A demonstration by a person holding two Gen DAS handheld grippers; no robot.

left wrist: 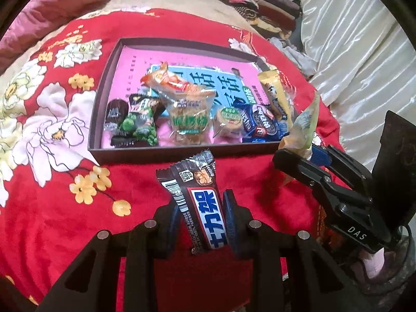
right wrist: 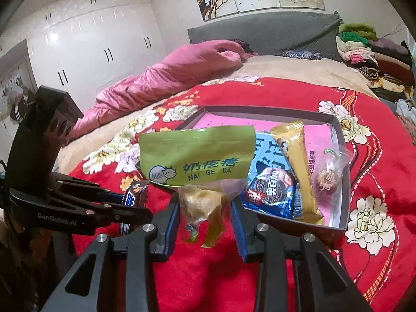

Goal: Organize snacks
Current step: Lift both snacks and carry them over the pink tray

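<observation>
Two grippers: both clenched, each on one snack, above the red blanket point(left wrist: 145, 234) just in front of the tray point(left wrist: 104, 98).
Left gripper point(left wrist: 201, 223): blue pads pinch a chocolate bar point(left wrist: 200, 202).
Chocolate bar: glossy dark-brown wrapper, crimped ends, white band with blue characters; long axis runs away from the camera toward the tray, far end tilted up.
Right gripper point(right wrist: 205, 209): grasps a milk-candy packet point(right wrist: 197, 156) by its clear lower part.
Milk-candy packet: matte green top printed "NAI GE DA", pale lump inside; stands upright, wide top edge level.
Tray: shallow, rectangular, dark-walled, pink printed floor; holds crinkly packets, a blue cookie pack point(right wrist: 270, 189) and a long gold stick pack point(right wrist: 299, 166).
Surface: plush red blanket with large flowers, on a bed.
Room: pink quilt point(right wrist: 161, 78), grey headboard, folded clothes pile point(right wrist: 369, 52), white wardrobe doors point(right wrist: 91, 52).
</observation>
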